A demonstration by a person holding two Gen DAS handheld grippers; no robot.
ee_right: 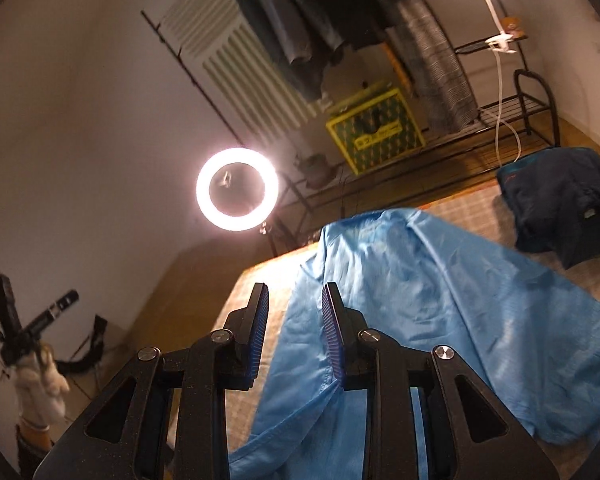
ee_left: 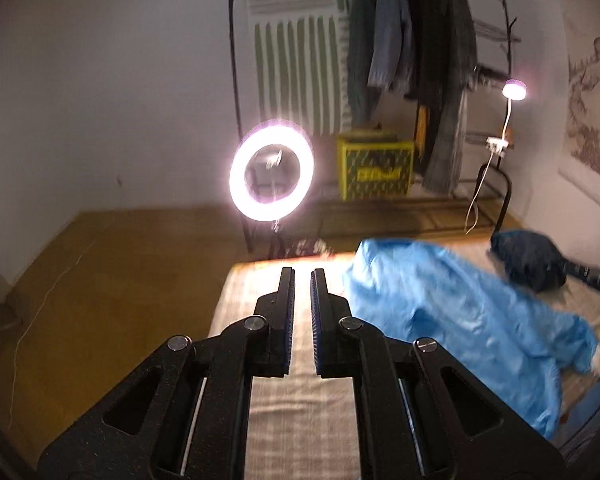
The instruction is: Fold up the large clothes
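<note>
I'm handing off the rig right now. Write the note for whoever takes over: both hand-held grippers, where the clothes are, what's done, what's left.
Left hand-held gripper: fingers slightly apart, empty, over the bare checked mat.
Right hand-held gripper: open, empty, over the near part of the blue garment.
The blue garment lies rumpled and partly raised on the mat, not flattened.
The dark garment sits bunched at the far right corner of the mat.
Done: no neat fold visible on either.
Left: grip the blue garment, spread and fold it, then the dark one.
</note>
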